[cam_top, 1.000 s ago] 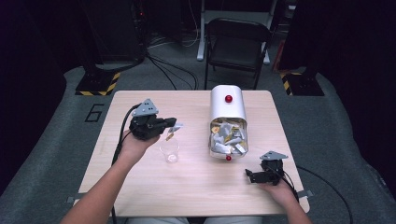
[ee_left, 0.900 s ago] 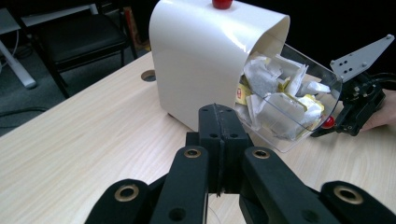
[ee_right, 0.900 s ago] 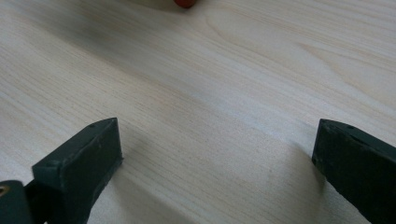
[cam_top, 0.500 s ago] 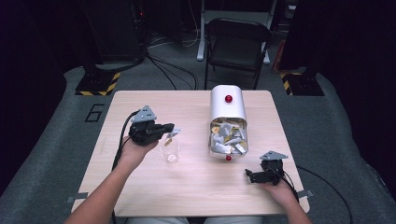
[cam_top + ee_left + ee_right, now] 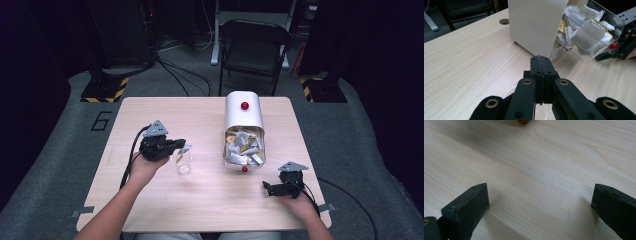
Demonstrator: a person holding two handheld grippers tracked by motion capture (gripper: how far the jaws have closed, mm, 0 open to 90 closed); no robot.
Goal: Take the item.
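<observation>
On the floor mat left of the worktop (image 5: 210, 200) a large "6" (image 5: 101, 121) is marked, and beside it yellow-black hazard tape (image 5: 106, 93). The left gripper (image 5: 184, 147) hangs over a small clear glass (image 5: 183, 161); its jaws are pressed together, and a pale scrap sits at their tips in the high view, too small to name. From the left gripper view only the glass rim shows beneath the jaws, the rest cut off. Right of that stands a white dispenser (image 5: 243, 113) with a red knob (image 5: 244, 105), its clear front bin (image 5: 599, 32) tipped open and stuffed with tea-bag sachets (image 5: 243, 148); one yellow tag bears red print I cannot read. A black folding chair (image 5: 255, 47) stands behind. The right gripper (image 5: 266, 189) rests on the worktop near the front right corner, jaws spread wide with bare wood between them
</observation>
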